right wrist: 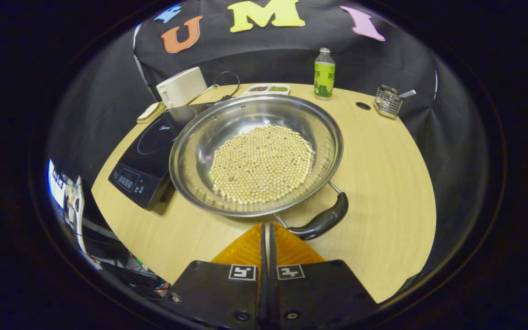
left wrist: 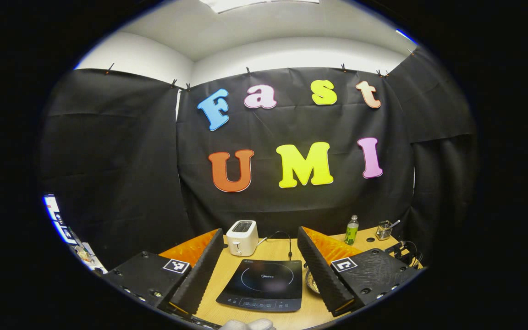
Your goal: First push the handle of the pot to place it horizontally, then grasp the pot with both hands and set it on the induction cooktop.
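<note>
In the right gripper view a wide steel pot (right wrist: 255,156) holding pale round beans sits on the wooden table, its left rim overlapping the black induction cooktop (right wrist: 154,151). Its dark handle (right wrist: 321,222) sticks out at the near right, slanted. My right gripper (right wrist: 266,227) is shut with nothing in it, its tips just in front of the pot's near rim and just left of the handle's root. In the left gripper view my left gripper (left wrist: 260,231) hangs open above the cooktop (left wrist: 264,284), and a sliver of the pot (left wrist: 312,280) shows beside one finger.
A white toaster (right wrist: 181,86) with its cable stands behind the cooktop, with a small flat item (right wrist: 150,112) next to it. At the back are a divided tray (right wrist: 266,89), a green bottle (right wrist: 324,73) and a wire utensil holder (right wrist: 388,101). Bare table (right wrist: 383,183) lies right of the pot.
</note>
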A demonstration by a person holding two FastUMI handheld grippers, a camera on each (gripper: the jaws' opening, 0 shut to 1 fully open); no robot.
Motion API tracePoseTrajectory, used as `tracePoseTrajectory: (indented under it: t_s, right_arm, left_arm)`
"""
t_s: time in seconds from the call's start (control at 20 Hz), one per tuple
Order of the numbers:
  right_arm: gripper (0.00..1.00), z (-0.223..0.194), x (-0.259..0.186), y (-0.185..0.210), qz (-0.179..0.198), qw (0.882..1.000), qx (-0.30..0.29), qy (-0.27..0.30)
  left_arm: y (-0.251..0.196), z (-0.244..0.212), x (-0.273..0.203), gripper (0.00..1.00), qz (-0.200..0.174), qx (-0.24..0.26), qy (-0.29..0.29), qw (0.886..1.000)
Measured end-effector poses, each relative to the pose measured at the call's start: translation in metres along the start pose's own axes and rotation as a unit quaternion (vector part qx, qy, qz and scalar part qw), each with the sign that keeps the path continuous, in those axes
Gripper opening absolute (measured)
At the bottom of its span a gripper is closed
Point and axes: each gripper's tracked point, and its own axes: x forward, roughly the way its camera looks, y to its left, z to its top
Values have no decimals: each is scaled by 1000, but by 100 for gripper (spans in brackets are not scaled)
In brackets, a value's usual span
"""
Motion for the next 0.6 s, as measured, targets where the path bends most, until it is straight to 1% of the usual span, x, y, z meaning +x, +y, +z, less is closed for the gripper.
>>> tracePoseTrajectory:
  t_s: [0.1,0.15,0.2,0.45,0.5,0.55,0.6]
  right_arm:
    - [1,3,0,-6,0,1000,2,0]
    - [4,3,0,-9,0,1000,4,0]
    - [1,6,-1,-12,0,1000,5,-1]
    - [1,11,0,-32,-1,1000,6,-1]
    - [4,14,1,-36,0,1000,6,-1]
    - [1,15,1,-40,0,1000,6,-1]
    - [4,17,2,-44,0,1000,6,-1]
  left_arm:
    - [-2,-1,0,96,5,-1,1,1000]
    - [-3,0,0,96,7,0,0,1000]
    - [-4,0,0,96,10,0,-1,1000]
    - [-14,0,2,96,19,-1,3,1000]
    - [-17,1,2,96,22,0,2,1000]
    - [-18,1,2,96,25,1,3,1000]
    - [-21,1,1,96,28,3,3,1000]
